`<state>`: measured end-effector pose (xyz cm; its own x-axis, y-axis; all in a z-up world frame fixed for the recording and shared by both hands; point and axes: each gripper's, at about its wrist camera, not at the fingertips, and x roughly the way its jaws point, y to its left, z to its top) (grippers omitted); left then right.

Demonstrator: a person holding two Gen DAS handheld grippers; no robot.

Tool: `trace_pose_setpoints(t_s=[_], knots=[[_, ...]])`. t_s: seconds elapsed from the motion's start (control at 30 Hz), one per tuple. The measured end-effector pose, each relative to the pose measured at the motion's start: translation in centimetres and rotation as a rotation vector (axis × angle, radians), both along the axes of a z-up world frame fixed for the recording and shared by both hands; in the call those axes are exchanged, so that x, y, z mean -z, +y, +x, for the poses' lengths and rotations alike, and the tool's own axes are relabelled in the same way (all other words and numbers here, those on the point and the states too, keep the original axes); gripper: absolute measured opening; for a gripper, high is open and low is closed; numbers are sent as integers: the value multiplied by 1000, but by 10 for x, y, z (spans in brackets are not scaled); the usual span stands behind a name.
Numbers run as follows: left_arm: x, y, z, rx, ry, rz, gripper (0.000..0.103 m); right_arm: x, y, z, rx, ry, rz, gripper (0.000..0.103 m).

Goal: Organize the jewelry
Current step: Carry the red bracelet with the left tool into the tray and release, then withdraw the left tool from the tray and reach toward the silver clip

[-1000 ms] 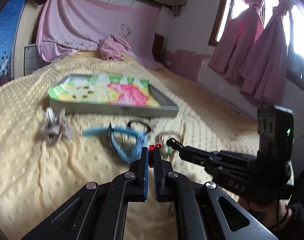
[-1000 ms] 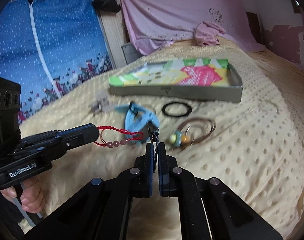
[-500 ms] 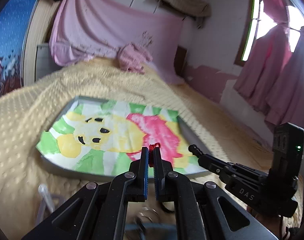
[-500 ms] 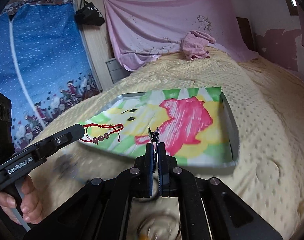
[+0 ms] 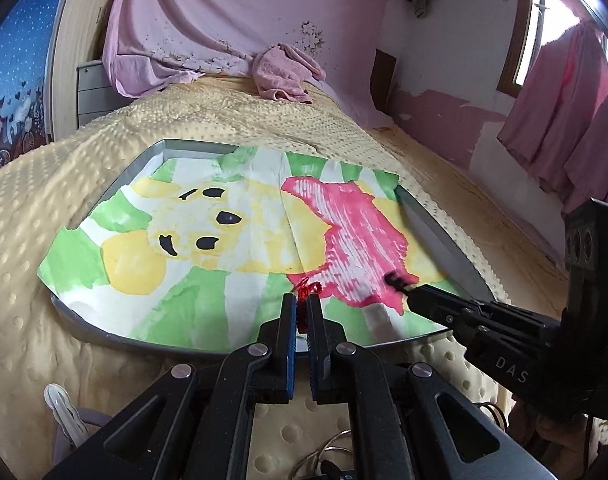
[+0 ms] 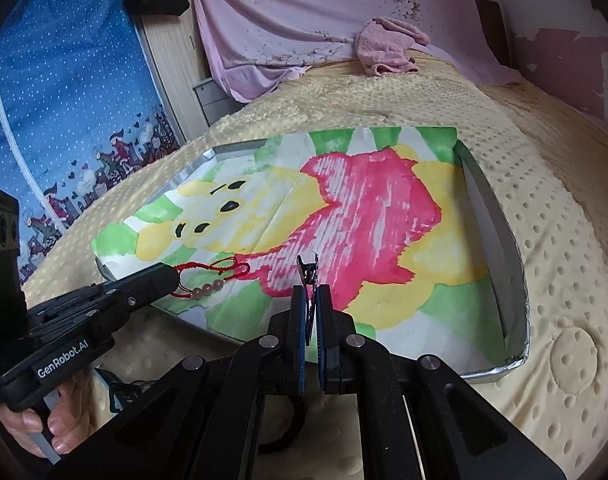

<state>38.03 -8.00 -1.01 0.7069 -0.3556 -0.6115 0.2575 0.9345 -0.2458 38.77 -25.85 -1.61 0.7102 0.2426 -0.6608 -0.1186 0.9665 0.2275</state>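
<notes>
My left gripper (image 5: pixel 302 300) is shut on a red cord bracelet (image 5: pixel 307 289) with pink beads, which hangs over the near edge of the tray (image 5: pixel 439 236); the bracelet shows fully in the right wrist view (image 6: pixel 214 278). My right gripper (image 6: pixel 311 292) is shut on a small dark clip (image 6: pixel 308 270) and holds it above the painted paper (image 6: pixel 343 216) that lines the grey tray (image 6: pixel 499 232). The right gripper shows in the left wrist view (image 5: pixel 395 280) over the red patch of the paper (image 5: pixel 232 232).
The tray lies on a yellow dotted blanket (image 6: pixel 563 200). A clear hair claw (image 5: pixel 62 408) and metal rings (image 5: pixel 327 452) lie on the blanket below the left gripper. A black hair tie (image 6: pixel 288 428) lies under the right gripper. A pink cloth (image 5: pixel 284 72) lies far back.
Both grippers have risen from the jewelry on the blanket and moved forward over the tray, each carrying its item. The tray now fills both views.
</notes>
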Motion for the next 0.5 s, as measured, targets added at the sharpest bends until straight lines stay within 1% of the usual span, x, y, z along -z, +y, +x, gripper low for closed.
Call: trace_pose_setpoints(t_s=[0.03,0.1,0.17,0.23,0.3,0.33,0.37,0.4,0.43,0.47,0.5], knots=[[0,-1,-1,-2,1,4,5,0,1,0,-2,3,-3,8],[-1,0,-1,-7,1,5,5,0,0,-1,-5,3,-8,16],[-2,1,-2,-14,-1,-1,5,-2,1,-5,-2,-10,-15,31],[-3,4,-5,-24,-5,-15,6,-5,-3,-12,6,-35,-13,32],[-5,6,-8,-23,-6,-25,13,-9,-8,-22,23,-63,-11,33],[-6,7,-11,-25,-11,-28,16,-12,-11,-28,36,-82,-8,36],[-8,8,-14,-29,-17,-31,24,-14,-14,-33,46,-97,-3,42],[-10,9,-17,-35,-25,-37,34,-17,-18,-39,59,-115,3,44],[-12,11,-22,-41,-33,-44,40,-20,-22,-46,71,-131,7,47],[-14,12,-26,-48,-43,-54,53,-22,-25,-51,79,-142,10,47],[-17,14,-32,-57,-58,-64,60,-26,-28,-57,87,-159,13,48]])
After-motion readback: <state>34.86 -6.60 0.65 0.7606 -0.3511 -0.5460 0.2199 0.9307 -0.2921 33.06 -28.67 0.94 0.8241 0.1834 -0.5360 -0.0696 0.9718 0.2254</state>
